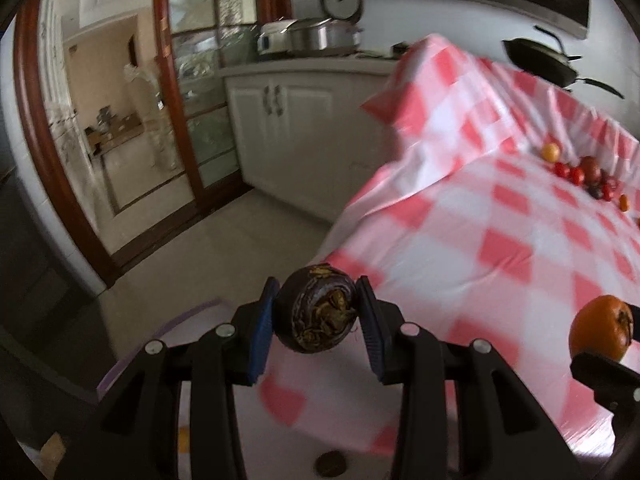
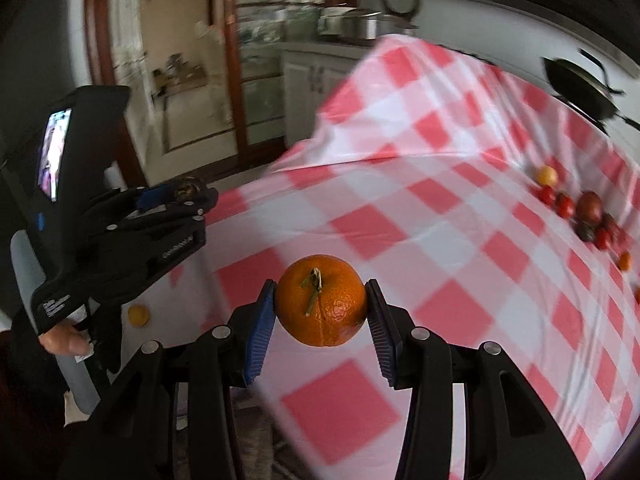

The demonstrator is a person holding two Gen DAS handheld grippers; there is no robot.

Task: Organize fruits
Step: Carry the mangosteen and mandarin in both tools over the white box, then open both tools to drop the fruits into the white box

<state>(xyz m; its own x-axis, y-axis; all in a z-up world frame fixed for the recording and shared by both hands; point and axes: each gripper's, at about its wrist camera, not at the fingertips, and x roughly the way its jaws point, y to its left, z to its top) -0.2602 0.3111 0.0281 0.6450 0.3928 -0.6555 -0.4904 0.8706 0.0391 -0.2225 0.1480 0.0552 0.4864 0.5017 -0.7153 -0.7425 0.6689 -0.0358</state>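
Table under a pink-and-white checked cloth (image 2: 400,200), wrinkled, draped over the far corner. On the cloth, far right: a loose row of small fruit (image 2: 588,216), one yellow-orange fruit (image 2: 547,175) at its end, red cherry tomatoes (image 1: 570,172), darker round ones. Black pan (image 1: 540,60) beyond.

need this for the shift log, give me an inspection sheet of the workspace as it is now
surface: table under a red and white checked cloth, wrinkled.
job's things: dark purple round fruit; orange mandarin with stem; row of small red, yellow and dark fruits at the far side.
clutter: black frying pan at the far edge.
grippers: left gripper shut on the purple fruit; right gripper shut on the mandarin.
cables: nothing seen.
surroundings: white cabinets, steel pots, wood-framed glass door.
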